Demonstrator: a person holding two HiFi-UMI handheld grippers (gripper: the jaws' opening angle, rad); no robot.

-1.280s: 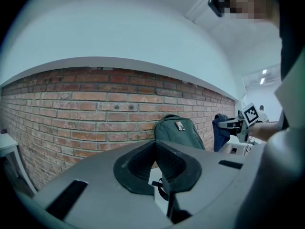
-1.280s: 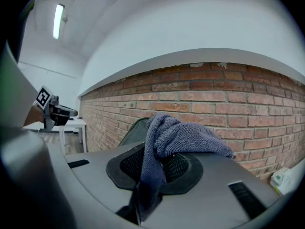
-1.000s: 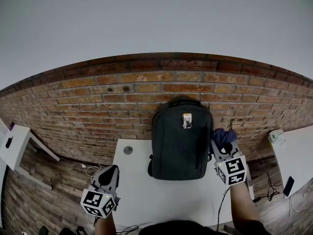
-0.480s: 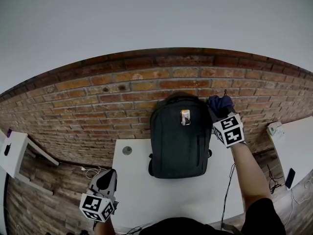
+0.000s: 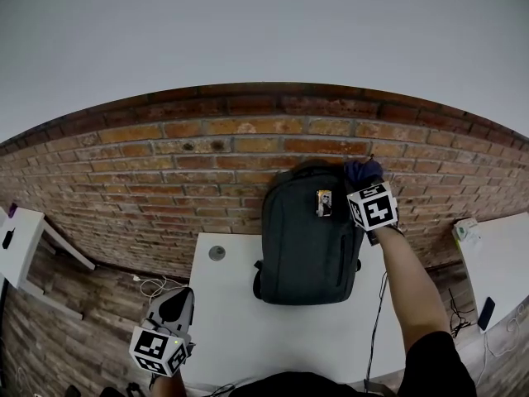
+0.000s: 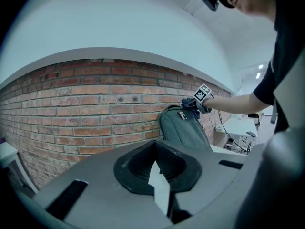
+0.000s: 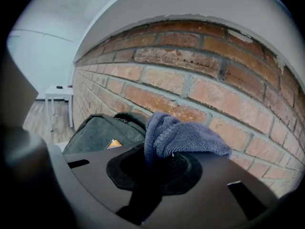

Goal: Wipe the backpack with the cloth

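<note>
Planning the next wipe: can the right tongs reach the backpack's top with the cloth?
Probably yes: the right tongs, holding the cloth, sit by the top of the backpack, nothing between.

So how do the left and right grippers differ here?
The right gripper clamps the blue cloth in its tongs; the left gripper has its tongs closed on nothing. The right gripper is raised at the backpack, near its top; the left gripper hangs low beside the table. Both carry marker cubes.

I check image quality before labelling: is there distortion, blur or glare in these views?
Head view: strong fisheye, the brick wall bows into an arch; light even, no glare. Right gripper view: blue cloth sharp, corners dark. Left gripper view: backpack small but clear.
</note>
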